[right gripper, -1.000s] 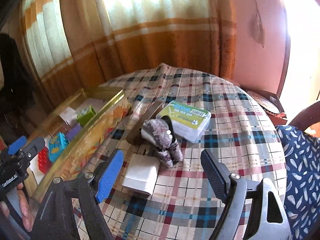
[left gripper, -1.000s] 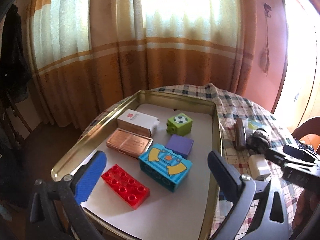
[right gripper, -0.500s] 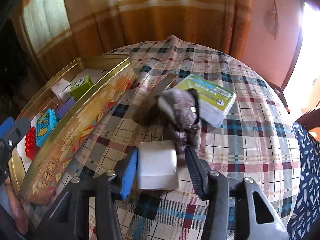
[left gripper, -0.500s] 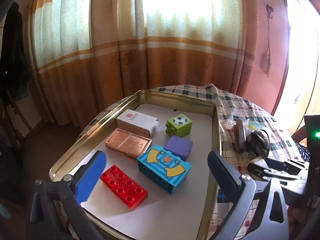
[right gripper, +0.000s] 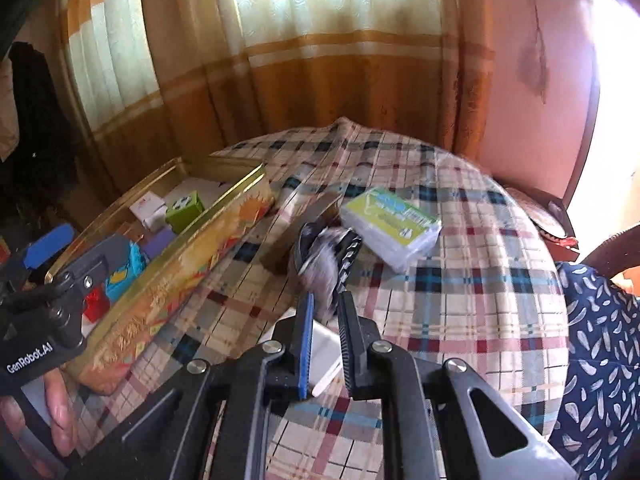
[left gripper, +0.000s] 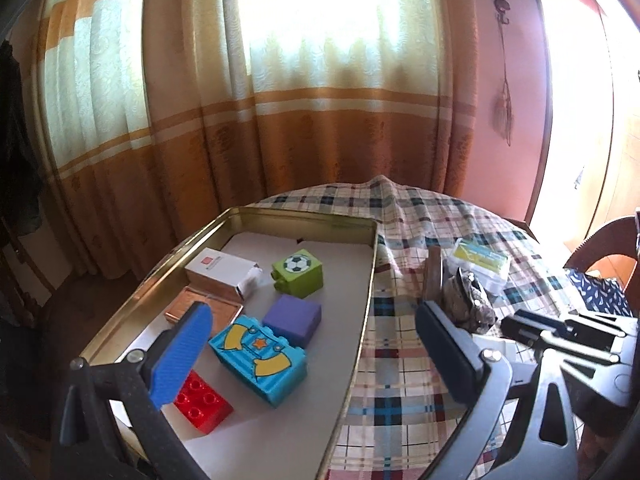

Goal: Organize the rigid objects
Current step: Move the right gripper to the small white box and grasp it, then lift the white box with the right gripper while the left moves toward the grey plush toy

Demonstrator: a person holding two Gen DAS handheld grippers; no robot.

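Right gripper [right gripper: 325, 344] fingers pinch a white rectangular block [right gripper: 326, 354] just above the plaid-clothed surface [right gripper: 460, 292]. Left gripper [left gripper: 316, 356] fingers spread wide over the gold tin tray [left gripper: 362, 300] (holding nothing). Inside the tray: red brick [left gripper: 202, 402], blue brick [left gripper: 260, 354], purple cube [left gripper: 294, 318], green football cube [left gripper: 298, 266]. Beyond, a tissue pack [right gripper: 392, 226].
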